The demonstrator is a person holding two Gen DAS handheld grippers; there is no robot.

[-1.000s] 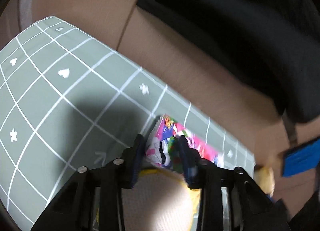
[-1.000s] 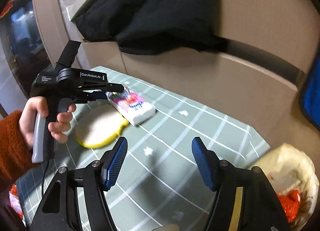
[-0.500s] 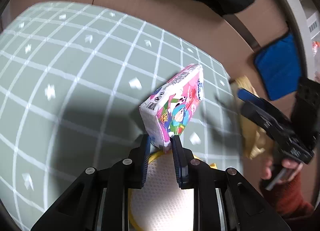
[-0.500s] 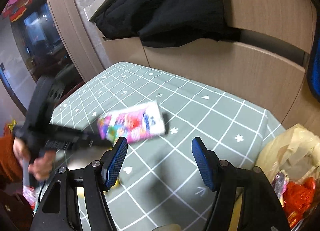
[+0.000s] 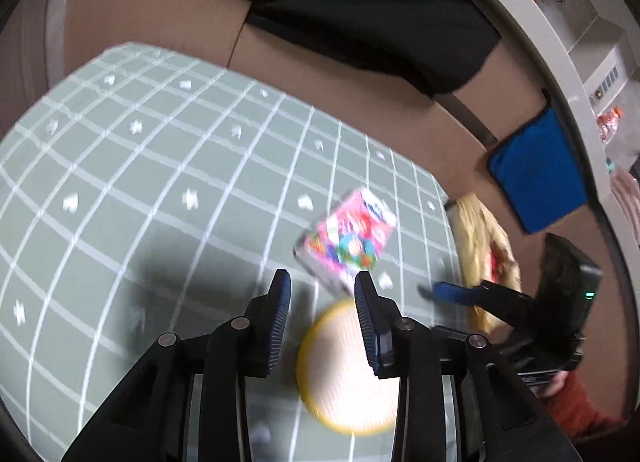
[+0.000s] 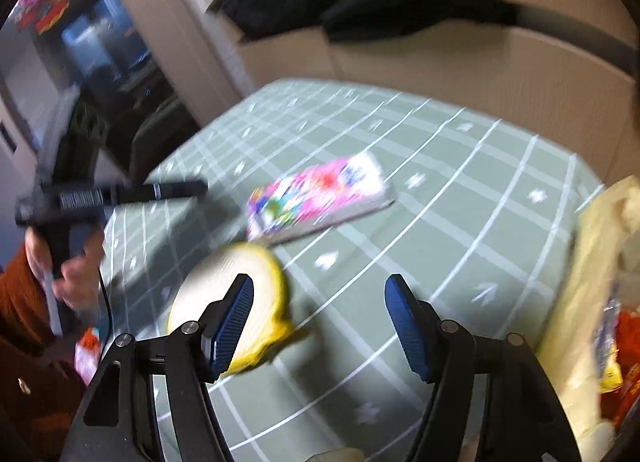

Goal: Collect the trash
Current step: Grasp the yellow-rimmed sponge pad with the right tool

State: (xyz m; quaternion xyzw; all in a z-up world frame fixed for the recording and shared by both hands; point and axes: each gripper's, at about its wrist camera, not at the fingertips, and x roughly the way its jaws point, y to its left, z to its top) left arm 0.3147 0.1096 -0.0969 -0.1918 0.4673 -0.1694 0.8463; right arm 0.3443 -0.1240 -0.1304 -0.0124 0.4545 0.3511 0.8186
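While the green checked tablecloth [image 5: 168,181] spreads beneath my grippers, the trash bag [image 6: 592,262] gapes right of my right gripper [image 6: 320,314], spread and empty. The pink packet [image 5: 348,238] lies just beyond my left gripper [image 5: 320,302], whose jaws have just opened, nothing between them.

Pink cartoon-print pack [image 5: 347,241] is lying flat on the green grid cloth [image 5: 168,165] – blurred, w/ white end toward the trash bag [image 6: 588,262] at the table edge.
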